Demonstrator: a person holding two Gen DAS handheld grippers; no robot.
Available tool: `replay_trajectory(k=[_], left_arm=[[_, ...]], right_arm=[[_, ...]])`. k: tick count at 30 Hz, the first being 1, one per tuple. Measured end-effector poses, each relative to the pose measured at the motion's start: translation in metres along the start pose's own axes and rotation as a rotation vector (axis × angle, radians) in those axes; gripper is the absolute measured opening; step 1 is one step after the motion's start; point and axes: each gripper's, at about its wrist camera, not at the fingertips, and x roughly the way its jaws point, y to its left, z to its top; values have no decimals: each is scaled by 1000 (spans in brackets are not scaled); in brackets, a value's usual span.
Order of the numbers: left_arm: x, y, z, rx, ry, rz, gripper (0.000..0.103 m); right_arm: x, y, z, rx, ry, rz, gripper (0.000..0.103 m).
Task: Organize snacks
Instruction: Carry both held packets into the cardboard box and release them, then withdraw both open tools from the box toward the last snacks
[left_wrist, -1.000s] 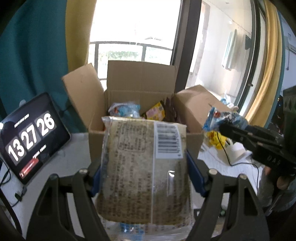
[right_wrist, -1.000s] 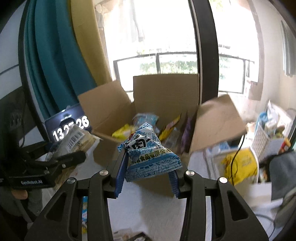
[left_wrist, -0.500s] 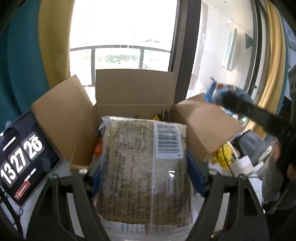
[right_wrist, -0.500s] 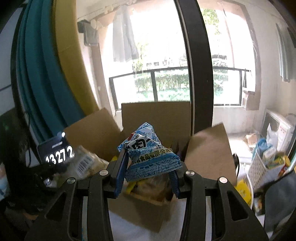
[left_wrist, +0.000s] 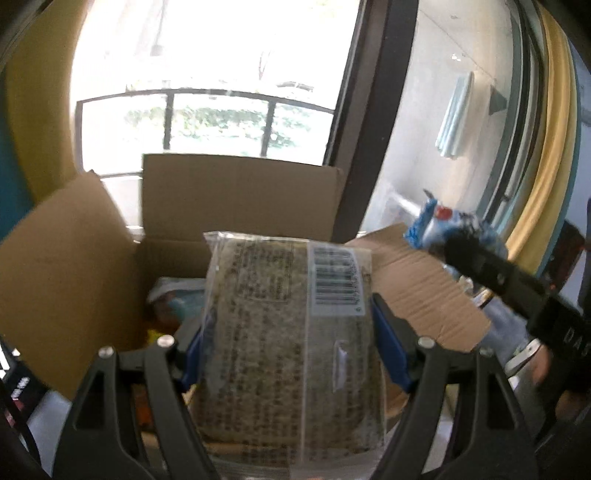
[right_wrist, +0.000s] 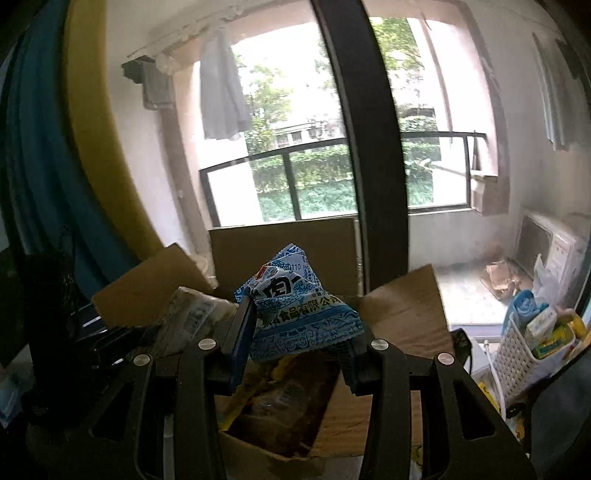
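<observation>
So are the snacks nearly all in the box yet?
Some are: packets already lie inside the cardboard box. Two are in hand: the left gripper holds a brown packet, the right gripper a blue packet, both over the box. Dropping them in remains.

Your counter (left_wrist: 48, 417) shows pale at the lower left, carrying the open box (left_wrist: 66, 280) and, just beside it, the edge of a tablet (left_wrist: 14, 380).
</observation>
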Motion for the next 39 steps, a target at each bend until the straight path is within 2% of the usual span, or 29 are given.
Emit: replay_trajectory(k=[3,5,6,11,17,21,22,24,25,26,39], left_arm=[[18,-5,6,6,37,-24,80],[26,-8,7,11,49,-20,90],[28,-9,9,7,47,-19,92],[18,-6,12,-14,23,-28,94],[-13,6,12,-10,-23,48,94],[-32,17,8,-18,-43,98,94],[-36,20,7,-19,-46,107,94],[-44,25,4,-18,-51,127,94],[-47,27,4,-20,-52,131,94],[-50,29,4,-23,-51,134,94],[-100,33,-11,19,-53,144,94]], right_arm=[[-3,-6,3,6,-5,-22,43],[-6,-9,4,12,-13,-35,43],[-6,-12,4,18,-16,-38,43],[-3,-16,2,31,-17,-49,43],[9,-2,-2,12,3,-12,43],[21,12,-7,5,38,50,43],[25,16,-9,-3,50,62,44],[38,23,-13,-22,106,78,58],[41,25,-16,-19,118,82,71],[42,27,-16,-13,115,83,73],[12,57,-11,-113,65,52,74]])
